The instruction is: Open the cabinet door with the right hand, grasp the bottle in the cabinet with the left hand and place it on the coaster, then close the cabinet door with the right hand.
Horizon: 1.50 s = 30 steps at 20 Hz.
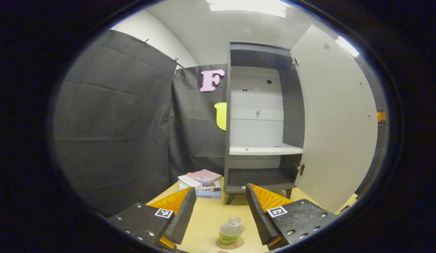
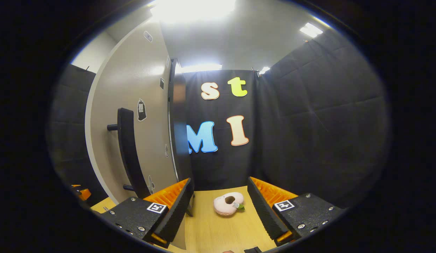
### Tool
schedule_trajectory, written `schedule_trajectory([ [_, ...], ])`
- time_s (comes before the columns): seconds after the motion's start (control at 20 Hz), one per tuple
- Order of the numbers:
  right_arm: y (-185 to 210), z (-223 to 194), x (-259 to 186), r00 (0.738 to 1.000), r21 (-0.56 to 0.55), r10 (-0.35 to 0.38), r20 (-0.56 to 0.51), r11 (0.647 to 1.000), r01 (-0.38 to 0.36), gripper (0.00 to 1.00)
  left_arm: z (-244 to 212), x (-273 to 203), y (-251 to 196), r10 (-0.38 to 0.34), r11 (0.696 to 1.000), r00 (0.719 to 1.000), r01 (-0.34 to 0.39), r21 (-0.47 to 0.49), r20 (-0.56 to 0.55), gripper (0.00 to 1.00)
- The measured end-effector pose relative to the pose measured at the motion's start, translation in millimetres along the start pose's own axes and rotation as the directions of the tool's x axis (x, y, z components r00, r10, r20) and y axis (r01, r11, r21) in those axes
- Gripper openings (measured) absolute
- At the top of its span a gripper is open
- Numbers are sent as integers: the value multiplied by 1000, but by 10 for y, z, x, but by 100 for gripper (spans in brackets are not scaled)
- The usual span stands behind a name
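In the left gripper view a small clear bottle [image 1: 231, 230] with a green label stands upright on a round brown coaster [image 1: 230, 243] on the wooden table. My left gripper [image 1: 220, 211] is open above it, one finger to each side, touching nothing. Behind stands the dark cabinet [image 1: 260, 133] with white shelves, its pale door [image 1: 335, 119] swung wide open to the right. In the right gripper view my right gripper [image 2: 220, 205] is open and holds nothing. The door's outer face [image 2: 133, 116] with its black bar handle [image 2: 128, 151] rises just left of its left finger.
A stack of books [image 1: 203, 182] lies on the table left of the cabinet's foot. A pink plush toy [image 2: 228, 203] rests on the table ahead of the right gripper. Black cloth walls close in on both sides.
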State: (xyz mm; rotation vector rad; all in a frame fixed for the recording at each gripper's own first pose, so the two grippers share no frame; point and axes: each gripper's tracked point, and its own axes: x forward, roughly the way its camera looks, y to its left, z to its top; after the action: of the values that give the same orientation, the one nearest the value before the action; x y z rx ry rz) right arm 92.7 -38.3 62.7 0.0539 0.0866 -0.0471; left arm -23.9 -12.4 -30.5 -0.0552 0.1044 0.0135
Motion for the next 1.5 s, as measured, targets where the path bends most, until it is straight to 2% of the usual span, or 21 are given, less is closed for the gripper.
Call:
schedule_trajectory([
  [0.1,55,69,-29,999,-14,-40,12,999,40,95,151,16,179,-1,1000,1000,1,-4,1,81],
  [0.15,111,91,-30,999,-15,-51,15,999,51,95,228,22,267,0,1000,1000,0,-6,3,77],
  [0.2,161,111,-41,998,-16,-57,17,998,57,95,307,11,362,2,1000,1000,-2,-8,15,85],
  [0.3,252,119,-57,997,-22,-75,17,997,75,95,439,-2,593,18,1000,999,-18,2,35,81],
  [0.45,240,134,-103,991,-35,-134,17,990,135,94,500,26,872,35,999,998,-36,18,53,81],
  [0.65,339,124,-116,989,-23,-150,5,988,150,93,444,71,1142,40,999,998,-40,-5,43,81],
  [0.7,380,125,-131,988,-32,-153,7,988,153,93,424,79,1198,42,999,998,-41,-12,39,85],
  [0.75,429,131,-151,988,-42,-152,11,987,153,93,412,99,1241,39,999,999,-38,-22,33,85],
  [0.8,485,128,-151,989,-50,-151,13,987,151,93,402,122,1289,37,999,999,-36,-29,30,81],
  [1.0,700,120,-203,990,-48,-138,14,989,138,93,353,201,1433,30,999,999,-29,-34,27,81],
  [1.05,755,112,-215,991,-43,-134,11,990,135,93,331,214,1475,27,999,999,-26,-32,23,76],
  [1.1,822,105,-223,991,-41,-130,10,991,131,93,310,220,1516,26,999,999,-25,-32,21,81],
  [1.15,883,108,-241,992,-39,-126,10,991,126,93,297,230,1547,22,999,1000,-21,-31,19,76],
  [1.3,1103,98,-266,994,-42,-105,9,994,106,93,283,244,1670,14,999,1000,-13,-33,21,86],
  [1.35,1186,91,-261,995,-46,-100,9,994,100,93,262,247,1721,13,999,1000,-13,-30,20,81],
  [1.5,1412,96,-262,997,-60,-82,15,995,82,93,242,235,1893,18,1000,1000,-17,-23,20,81],
])
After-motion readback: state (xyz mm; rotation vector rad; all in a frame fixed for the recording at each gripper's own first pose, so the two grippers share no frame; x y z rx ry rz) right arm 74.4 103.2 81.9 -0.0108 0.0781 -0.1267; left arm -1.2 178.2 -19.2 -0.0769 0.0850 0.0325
